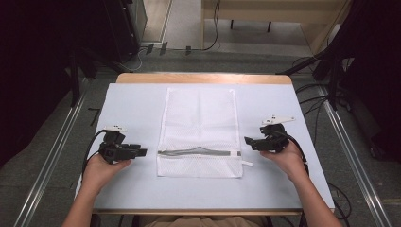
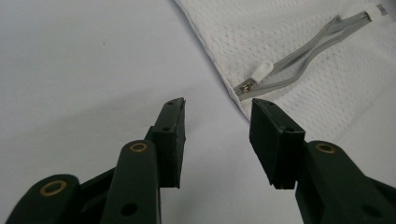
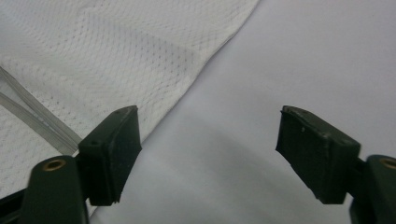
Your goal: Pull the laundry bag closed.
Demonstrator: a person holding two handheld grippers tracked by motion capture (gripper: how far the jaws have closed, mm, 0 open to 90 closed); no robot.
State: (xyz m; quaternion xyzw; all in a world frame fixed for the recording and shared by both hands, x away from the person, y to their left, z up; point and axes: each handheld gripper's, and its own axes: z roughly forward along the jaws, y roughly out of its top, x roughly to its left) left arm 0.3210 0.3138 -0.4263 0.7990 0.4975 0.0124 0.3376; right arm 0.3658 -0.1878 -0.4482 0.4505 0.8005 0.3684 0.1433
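A white mesh laundry bag (image 1: 199,130) lies flat on the middle of the table, its grey zipper (image 1: 198,152) running across near the front edge. The zipper's white pull tab (image 2: 261,71) sits at the bag's left end, just ahead of my left gripper (image 2: 217,108). That gripper (image 1: 142,152) rests left of the bag, jaws open and empty. My right gripper (image 1: 248,141) hovers at the bag's right edge, jaws wide open with nothing between them (image 3: 208,114). The bag's edge (image 3: 140,60) runs past its left jaw.
A pale blue cloth (image 1: 132,101) covers the wooden table (image 1: 203,78). A short white strap (image 1: 247,163) sticks out at the bag's right front corner. Cables and dark stands lie on the floor around the table.
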